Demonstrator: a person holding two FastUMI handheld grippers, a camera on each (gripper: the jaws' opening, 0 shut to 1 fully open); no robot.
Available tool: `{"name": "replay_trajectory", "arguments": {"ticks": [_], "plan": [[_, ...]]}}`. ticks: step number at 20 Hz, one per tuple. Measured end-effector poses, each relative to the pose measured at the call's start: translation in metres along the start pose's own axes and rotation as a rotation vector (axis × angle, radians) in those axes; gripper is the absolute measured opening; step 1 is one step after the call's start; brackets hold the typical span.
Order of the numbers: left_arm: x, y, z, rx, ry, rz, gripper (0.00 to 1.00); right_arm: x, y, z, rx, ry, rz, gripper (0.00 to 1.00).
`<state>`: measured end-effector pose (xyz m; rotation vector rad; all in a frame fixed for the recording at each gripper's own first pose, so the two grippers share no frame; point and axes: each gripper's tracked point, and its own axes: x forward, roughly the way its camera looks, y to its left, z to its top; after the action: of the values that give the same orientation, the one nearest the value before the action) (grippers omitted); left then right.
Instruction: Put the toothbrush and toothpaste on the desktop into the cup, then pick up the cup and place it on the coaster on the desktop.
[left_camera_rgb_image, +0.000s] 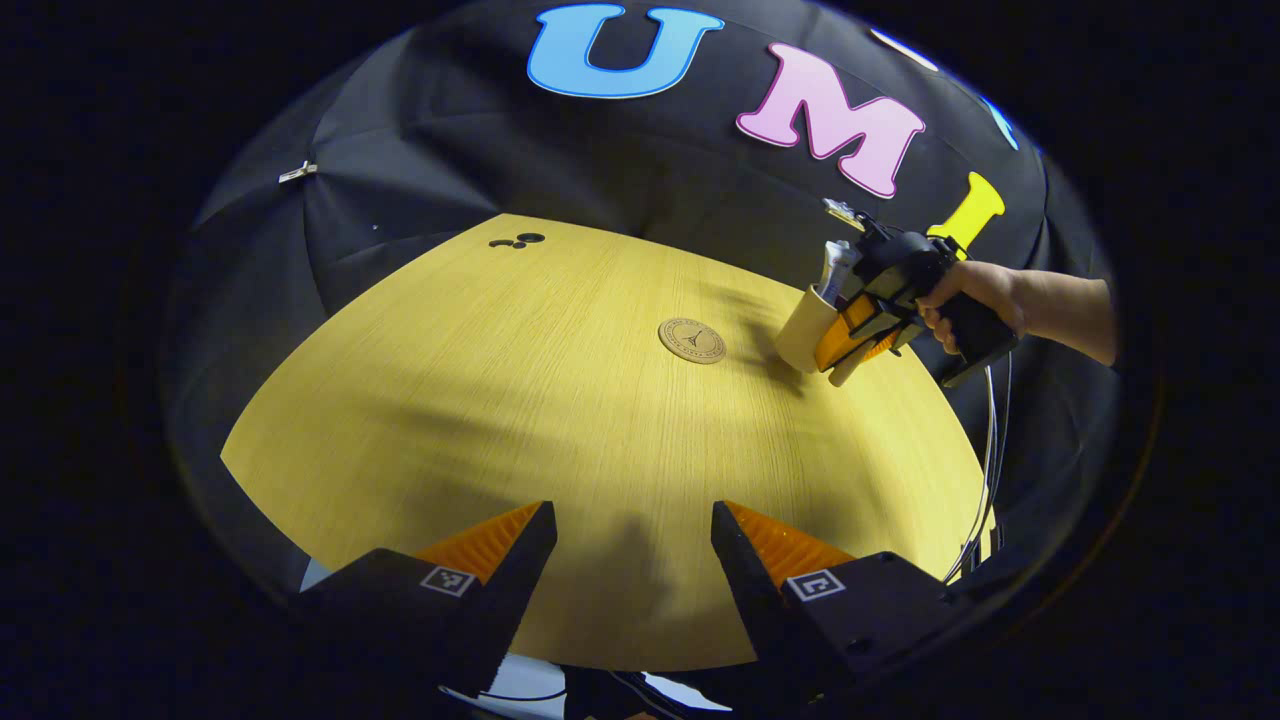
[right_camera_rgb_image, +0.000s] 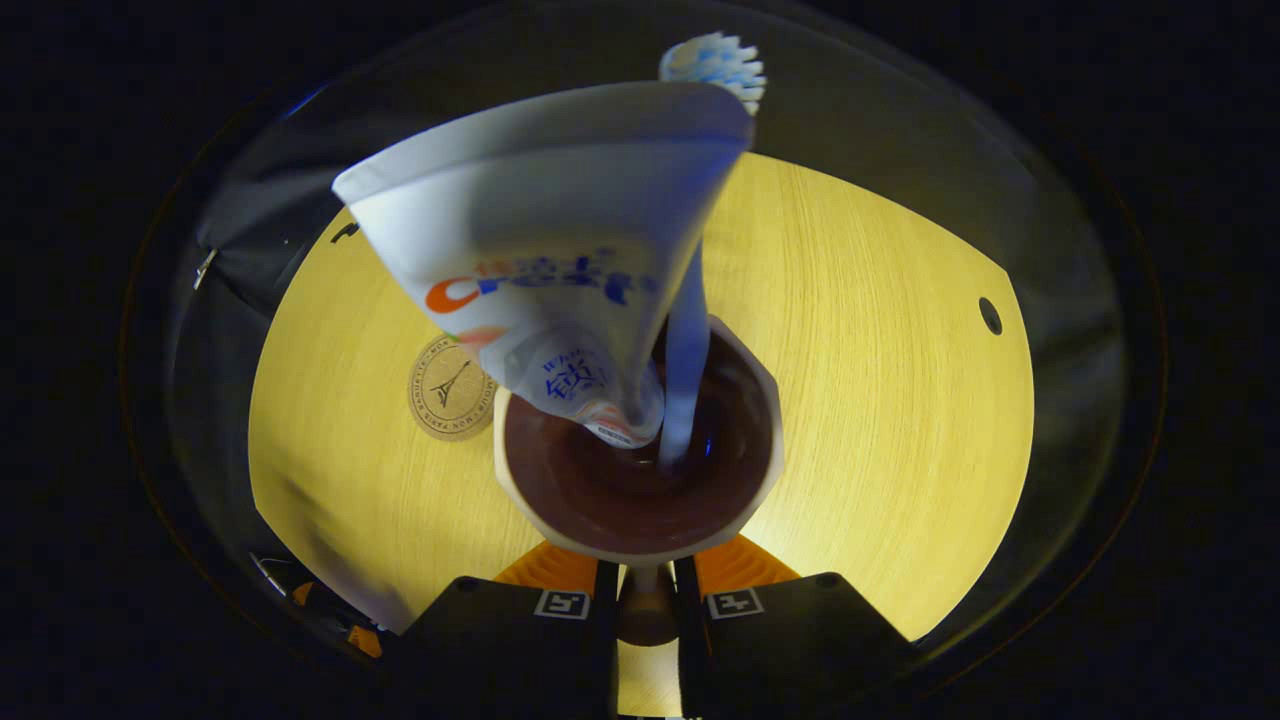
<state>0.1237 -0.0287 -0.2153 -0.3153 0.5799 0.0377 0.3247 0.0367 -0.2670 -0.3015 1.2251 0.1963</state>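
A cream cup (right_camera_rgb_image: 640, 548) with a dark inside is held by its handle, and my right gripper (right_camera_rgb_image: 645, 575) is shut on that handle. A white toothpaste tube (right_camera_rgb_image: 540, 260) and a toothbrush (right_camera_rgb_image: 686, 340) stand in the cup, bristles up. In the left gripper view the right gripper (left_camera_rgb_image: 868, 335) holds the cup (left_camera_rgb_image: 805, 330) tilted just above the table, right of the round coaster (left_camera_rgb_image: 692, 340), with the toothpaste (left_camera_rgb_image: 835, 270) sticking out. The coaster (right_camera_rgb_image: 450, 388) lies left of the cup. My left gripper (left_camera_rgb_image: 633, 515) hangs open over the table's near edge, holding nothing.
The round wooden table (left_camera_rgb_image: 500, 400) is ringed by the black cloth wall. A few small dark dots (left_camera_rgb_image: 518, 240) sit at its far edge. A person's hand (left_camera_rgb_image: 975, 290) holds the right gripper, and cables (left_camera_rgb_image: 990, 460) hang by the table's right edge.
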Motion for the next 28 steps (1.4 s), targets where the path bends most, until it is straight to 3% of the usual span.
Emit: {"name": "replay_trajectory", "arguments": {"ticks": [18, 28], "plan": [[-0.014, 0.051, -0.013, -0.062, 0.002, 0.063, 0.97, 0.018, 0.115, 0.029, -0.124, 0.022, 0.061, 0.28], [-0.018, 0.068, -0.016, -0.069, 0.001, 0.091, 0.97, 0.032, 0.130, 0.024, -0.131, 0.056, 0.066, 0.28]]}}
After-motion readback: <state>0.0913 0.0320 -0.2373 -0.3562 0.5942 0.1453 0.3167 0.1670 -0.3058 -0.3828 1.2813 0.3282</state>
